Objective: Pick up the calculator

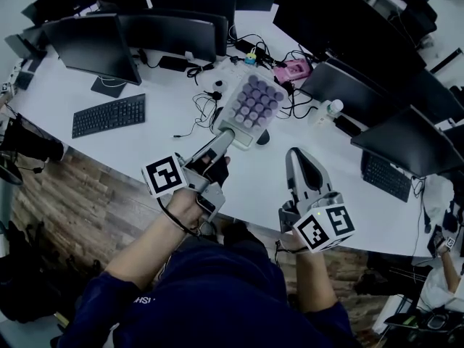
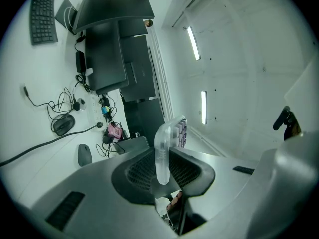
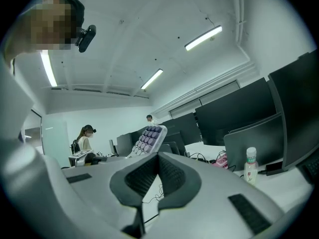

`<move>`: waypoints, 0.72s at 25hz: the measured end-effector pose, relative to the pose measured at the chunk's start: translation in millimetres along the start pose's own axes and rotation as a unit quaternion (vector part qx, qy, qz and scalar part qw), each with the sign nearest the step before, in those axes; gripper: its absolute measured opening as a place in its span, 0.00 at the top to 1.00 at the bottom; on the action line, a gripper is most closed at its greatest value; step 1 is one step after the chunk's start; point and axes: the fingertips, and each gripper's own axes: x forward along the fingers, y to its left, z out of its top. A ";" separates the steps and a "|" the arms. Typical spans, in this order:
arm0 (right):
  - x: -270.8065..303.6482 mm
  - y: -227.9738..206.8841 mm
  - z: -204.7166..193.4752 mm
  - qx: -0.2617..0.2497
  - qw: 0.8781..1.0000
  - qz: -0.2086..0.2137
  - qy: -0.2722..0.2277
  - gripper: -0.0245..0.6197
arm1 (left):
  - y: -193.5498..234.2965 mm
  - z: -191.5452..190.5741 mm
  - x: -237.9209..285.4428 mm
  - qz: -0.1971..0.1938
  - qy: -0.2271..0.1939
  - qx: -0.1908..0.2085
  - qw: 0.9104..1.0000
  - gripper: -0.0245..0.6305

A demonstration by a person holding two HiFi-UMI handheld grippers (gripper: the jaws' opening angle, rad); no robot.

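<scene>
gripping one calculator (image 1: 251, 101), two keyboards (image 1: 109, 114) (image 1: 386, 176)

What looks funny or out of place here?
The calculator is off the desk, pinched by one edge in the left tool and tilted in the air. Nothing looks spilled or broken.

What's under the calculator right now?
The calculator, clamped in the left hand-held gripper, hangs above the white desk. A dark mouse shows at its lower right edge; the desk patch directly below is covered.
</scene>
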 end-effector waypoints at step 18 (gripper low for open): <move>-15.4 4.3 5.3 -0.006 1.000 0.001 -0.008 0.96 | -13.1 -11.1 -1.8 -0.005 0.001 0.004 1.000 0.81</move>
